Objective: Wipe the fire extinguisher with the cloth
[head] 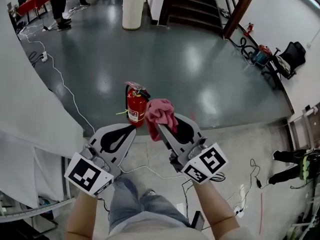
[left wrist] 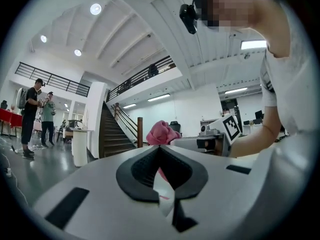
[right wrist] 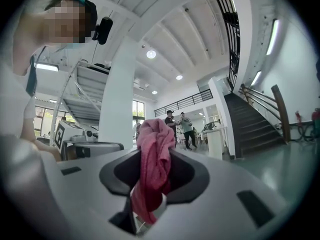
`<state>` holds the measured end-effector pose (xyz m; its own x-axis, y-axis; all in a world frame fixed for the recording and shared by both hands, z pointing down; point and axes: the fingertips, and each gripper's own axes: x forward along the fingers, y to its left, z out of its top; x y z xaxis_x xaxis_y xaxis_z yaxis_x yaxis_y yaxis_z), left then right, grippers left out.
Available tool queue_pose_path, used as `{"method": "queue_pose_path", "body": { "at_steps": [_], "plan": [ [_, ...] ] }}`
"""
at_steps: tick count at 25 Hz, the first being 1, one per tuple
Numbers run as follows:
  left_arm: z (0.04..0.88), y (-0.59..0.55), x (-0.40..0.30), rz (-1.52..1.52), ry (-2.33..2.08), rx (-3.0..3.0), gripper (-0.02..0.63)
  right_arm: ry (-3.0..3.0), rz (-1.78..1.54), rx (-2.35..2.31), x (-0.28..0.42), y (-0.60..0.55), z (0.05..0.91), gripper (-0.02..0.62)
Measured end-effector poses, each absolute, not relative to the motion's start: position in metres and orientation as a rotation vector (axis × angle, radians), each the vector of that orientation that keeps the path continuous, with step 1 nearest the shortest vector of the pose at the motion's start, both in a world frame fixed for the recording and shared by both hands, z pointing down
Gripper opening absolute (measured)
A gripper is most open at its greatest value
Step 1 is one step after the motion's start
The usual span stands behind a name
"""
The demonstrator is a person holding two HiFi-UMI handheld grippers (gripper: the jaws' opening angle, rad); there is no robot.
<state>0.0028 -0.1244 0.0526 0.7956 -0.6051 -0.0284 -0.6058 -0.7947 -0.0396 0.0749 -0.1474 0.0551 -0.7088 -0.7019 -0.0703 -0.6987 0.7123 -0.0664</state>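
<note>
A red fire extinguisher (head: 135, 107) stands upright on the grey floor, just beyond both gripper tips. My right gripper (head: 156, 129) is shut on a bunched pink cloth (head: 160, 112), which sits against the extinguisher's right side. In the right gripper view the cloth (right wrist: 156, 134) hangs between the jaws of that gripper (right wrist: 153, 156). My left gripper (head: 132, 128) is shut with nothing in it, close below the extinguisher's base. The left gripper view shows its jaws (left wrist: 159, 150) pressed together, with the pink cloth (left wrist: 162, 132) beyond them. The extinguisher is hidden in both gripper views.
A white round pedestal (head: 133, 6) and a dark staircase (head: 192, 4) stand at the far side of the floor. People (head: 59, 4) stand at the far left. A white cable (head: 65, 86) runs along the floor beside a white sheet (head: 30, 109). Bags and gear (head: 272, 56) lie at the right.
</note>
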Motion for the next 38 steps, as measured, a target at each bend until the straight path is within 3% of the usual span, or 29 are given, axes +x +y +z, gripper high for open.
{"method": "queue_pose_path", "body": {
  "at_steps": [11, 31, 38],
  "plan": [
    [0.138, -0.215, -0.002, -0.097, 0.726, -2.950, 0.009, 2.808, 0.031, -1.228, 0.050, -0.245, 0.147, 0.129],
    [0.485, -0.260, 0.017, -0.014, 0.695, -2.915, 0.009, 2.815, 0.262, -1.196, 0.043, -0.309, 0.504, 0.129],
    [0.511, -0.245, 0.023, -0.010, 0.733, -2.968, 0.009, 2.860, 0.358, -1.190, 0.044, -0.323, 0.523, 0.129]
  ]
}}
